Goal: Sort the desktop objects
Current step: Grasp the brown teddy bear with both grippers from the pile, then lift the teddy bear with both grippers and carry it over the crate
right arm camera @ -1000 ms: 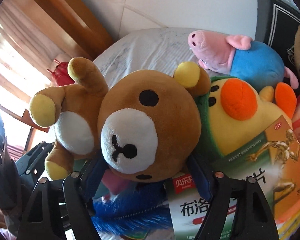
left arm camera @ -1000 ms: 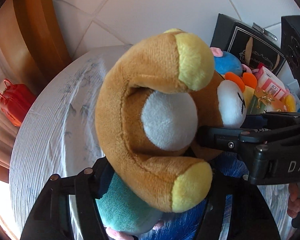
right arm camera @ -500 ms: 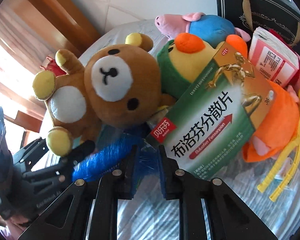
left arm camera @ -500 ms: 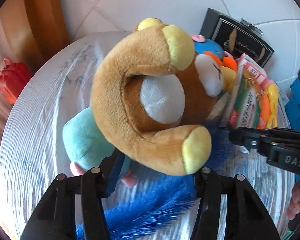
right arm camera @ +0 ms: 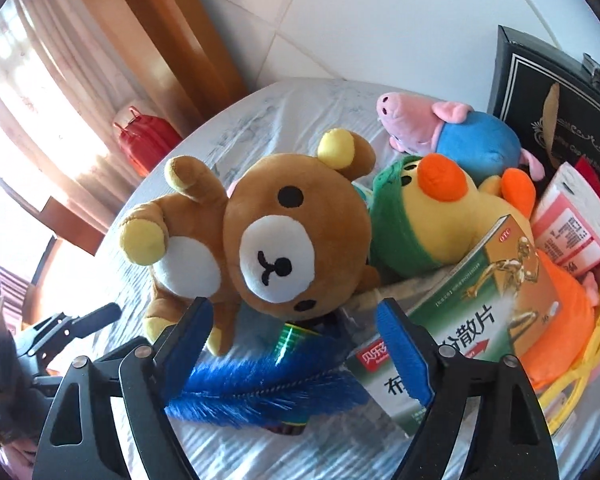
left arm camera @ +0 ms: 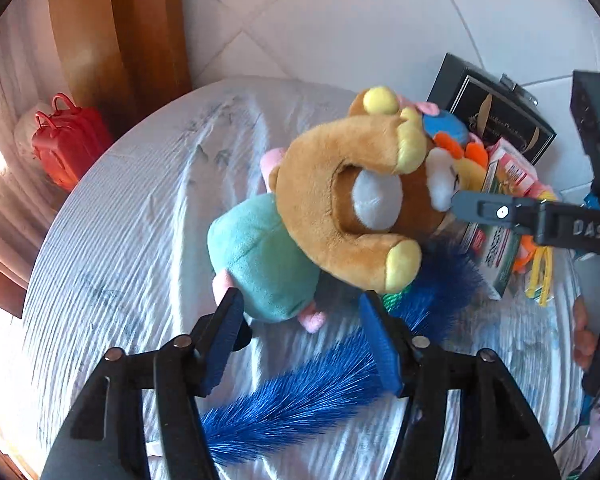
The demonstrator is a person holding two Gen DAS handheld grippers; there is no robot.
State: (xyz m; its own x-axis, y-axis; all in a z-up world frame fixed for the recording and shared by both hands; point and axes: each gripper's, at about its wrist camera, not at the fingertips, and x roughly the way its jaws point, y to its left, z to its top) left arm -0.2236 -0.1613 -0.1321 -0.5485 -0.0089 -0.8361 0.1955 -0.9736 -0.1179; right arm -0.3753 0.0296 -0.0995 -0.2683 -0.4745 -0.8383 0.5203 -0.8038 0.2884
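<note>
Brown bear (right arm camera: 284,252) lies on heap mid-table, blue feather (right arm camera: 260,388) below. Left gripper (left arm camera: 300,340) and right gripper (right arm camera: 296,344) opening, nothing between jaws. Toys, boxes unsorted; nearly all sorting left.

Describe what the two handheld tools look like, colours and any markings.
Both are black plastic with bright blue ribbed pads on the fingers and silver screws at the joints. The right tool carries white lettering reading DAS, and its body shows a small green light.
</note>
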